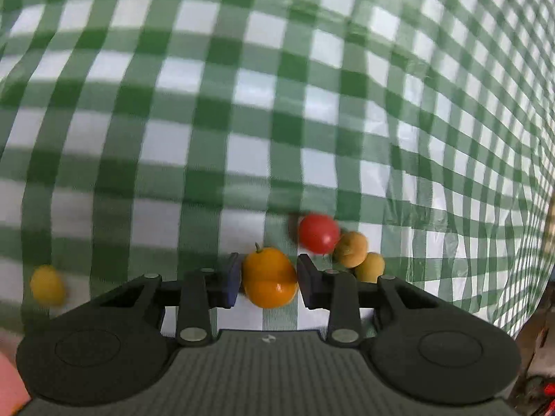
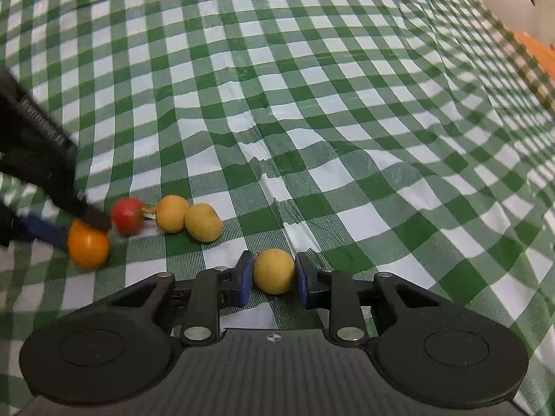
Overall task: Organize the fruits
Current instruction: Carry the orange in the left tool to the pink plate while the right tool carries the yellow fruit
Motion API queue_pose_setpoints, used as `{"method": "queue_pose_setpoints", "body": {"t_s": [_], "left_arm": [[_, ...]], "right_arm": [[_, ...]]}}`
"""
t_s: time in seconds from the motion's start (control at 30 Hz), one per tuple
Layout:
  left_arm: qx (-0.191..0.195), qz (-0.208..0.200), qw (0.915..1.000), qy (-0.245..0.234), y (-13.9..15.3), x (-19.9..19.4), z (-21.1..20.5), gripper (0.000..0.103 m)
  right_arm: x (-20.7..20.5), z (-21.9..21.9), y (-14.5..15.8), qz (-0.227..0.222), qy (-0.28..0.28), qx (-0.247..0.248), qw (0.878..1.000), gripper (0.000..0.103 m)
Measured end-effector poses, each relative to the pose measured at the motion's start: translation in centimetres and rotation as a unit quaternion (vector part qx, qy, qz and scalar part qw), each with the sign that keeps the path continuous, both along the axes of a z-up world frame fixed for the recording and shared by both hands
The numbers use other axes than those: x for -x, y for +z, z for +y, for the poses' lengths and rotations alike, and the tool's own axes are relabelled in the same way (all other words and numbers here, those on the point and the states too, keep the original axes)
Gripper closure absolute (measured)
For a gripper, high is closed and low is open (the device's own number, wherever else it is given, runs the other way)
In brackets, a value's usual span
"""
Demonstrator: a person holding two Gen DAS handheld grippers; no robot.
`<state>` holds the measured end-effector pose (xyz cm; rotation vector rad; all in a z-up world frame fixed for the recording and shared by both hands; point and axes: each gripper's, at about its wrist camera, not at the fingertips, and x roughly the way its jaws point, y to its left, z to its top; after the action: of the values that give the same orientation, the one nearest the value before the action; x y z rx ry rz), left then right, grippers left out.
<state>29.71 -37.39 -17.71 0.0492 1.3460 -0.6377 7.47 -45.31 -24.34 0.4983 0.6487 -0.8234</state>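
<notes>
Between the left gripper's point(image 1: 269, 279) clamped pads sits a glossy orange fruit point(image 1: 269, 277), while the right gripper point(image 2: 271, 275) brackets a matte yellow fruit point(image 2: 273, 270).

No readable words or numbers anywhere; embossed lettering on the left gripper point(image 2: 45, 128) side too blurred to read; small round logo mark on each gripper body, no text.
</notes>
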Motion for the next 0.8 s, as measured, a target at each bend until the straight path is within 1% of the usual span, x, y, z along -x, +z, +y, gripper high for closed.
{"method": "queue_pose_setpoints", "body": {"t_s": [0.07, 0.17, 0.27, 0.4, 0.47, 0.53, 0.57, 0.7, 0.8], "left_arm": [[-0.003, -0.006, 1.0000, 0.007, 0.3, 0.2, 0.5, 0.065], [0.002, -0.007, 0.9998, 0.016, 0.9, 0.4, 1.6, 0.065], [-0.002, -0.010, 0.9996, 0.025, 1.3, 0.8, 2.8, 0.065], [0.002, -0.037, 0.9990, 0.025, 3.7, 2.3, 4.5, 0.065], [0.012, -0.040, 0.9990, 0.018, 5.1, 3.2, 5.9, 0.065], [0.031, -0.032, 0.9989, 0.018, 6.4, 4.3, 7.7, 0.065], [0.035, -0.034, 0.9987, 0.019, 7.2, 4.9, 8.8, 0.065], [0.032, -0.051, 0.9974, 0.040, 9.7, 7.8, 13.9, 0.065], [0.022, -0.062, 0.9956, 0.067, 11.2, 9.9, 18.2, 0.065]], "right_arm": [[0.1, -0.1, 0.0, -0.010, -0.004, -0.007, 1.000, 0.076], [0.1, 0.0, -0.1, -0.014, -0.007, -0.010, 1.000, 0.076], [0.1, -0.1, -0.2, -0.018, -0.008, -0.012, 1.000, 0.076], [0.1, 0.2, 0.1, -0.032, 0.001, -0.013, 0.999, 0.076], [0.2, 0.6, 0.5, -0.044, 0.012, -0.004, 0.999, 0.076], [0.7, 1.0, 1.2, -0.058, 0.027, -0.004, 0.998, 0.076], [1.0, 1.1, 1.6, -0.064, 0.030, -0.013, 0.997, 0.076], [2.7, 2.2, 3.6, -0.066, 0.034, -0.060, 0.995, 0.076], [5.1, 5.2, 6.4, -0.069, 0.070, -0.062, 0.993, 0.076]]}}
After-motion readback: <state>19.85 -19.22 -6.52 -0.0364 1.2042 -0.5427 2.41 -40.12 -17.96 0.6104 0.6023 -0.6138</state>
